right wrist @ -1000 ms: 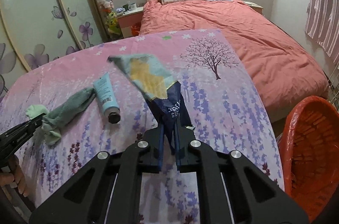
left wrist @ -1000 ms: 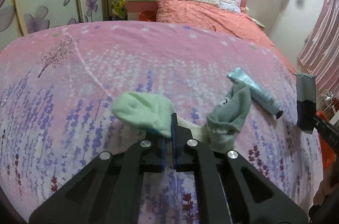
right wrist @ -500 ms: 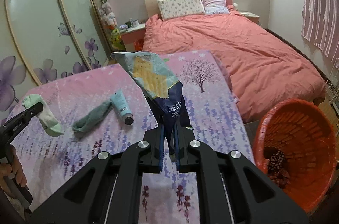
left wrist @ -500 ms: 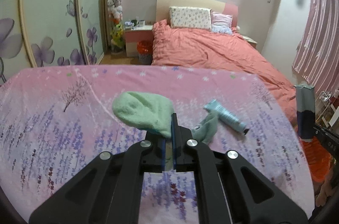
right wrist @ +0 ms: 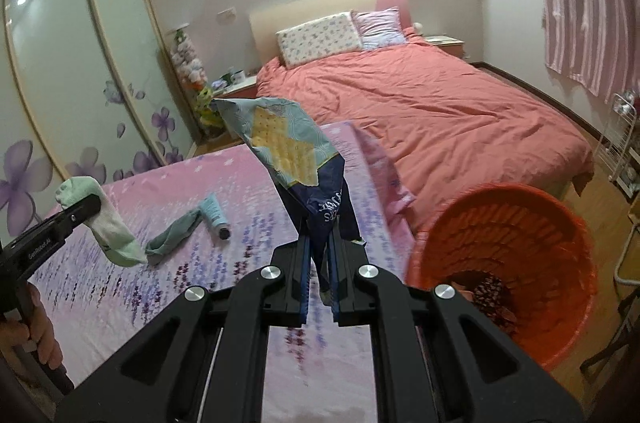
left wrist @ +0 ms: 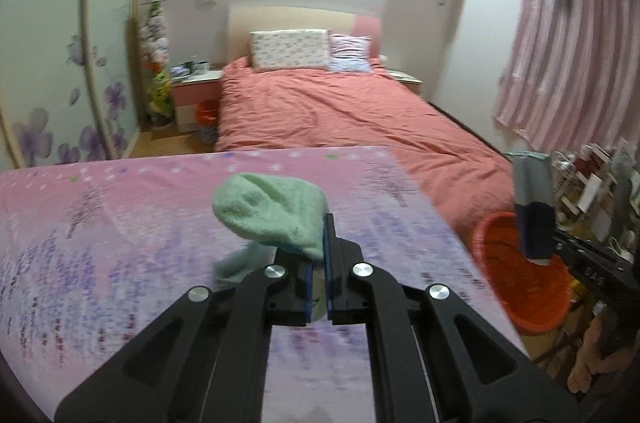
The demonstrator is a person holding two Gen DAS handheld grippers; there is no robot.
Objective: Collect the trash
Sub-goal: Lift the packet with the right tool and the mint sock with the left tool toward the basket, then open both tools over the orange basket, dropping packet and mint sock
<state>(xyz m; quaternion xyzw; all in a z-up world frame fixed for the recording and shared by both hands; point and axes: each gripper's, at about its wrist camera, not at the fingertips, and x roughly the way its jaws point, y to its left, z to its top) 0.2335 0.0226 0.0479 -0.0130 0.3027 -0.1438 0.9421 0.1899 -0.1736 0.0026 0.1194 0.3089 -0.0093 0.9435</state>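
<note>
At 2 o'clock of your right gripper (right wrist: 320,259), clenched on a light crinkly wrapper (right wrist: 288,147), sits the basket (right wrist: 576,251); left gripper (left wrist: 317,263) pinches a soft sock (left wrist: 272,211) by its edge

The sock (left wrist: 272,213) is pale mint green, its mate (right wrist: 173,233) a duller grey-green. The wrapper (right wrist: 292,151) is teal with yellow crackers printed on it (navy toward the bottom). The tube (right wrist: 214,215) is light blue with a black cap. The basket (right wrist: 560,303) is orange-red. The tablecloth (right wrist: 224,183) is pink with purple flowers.
</note>
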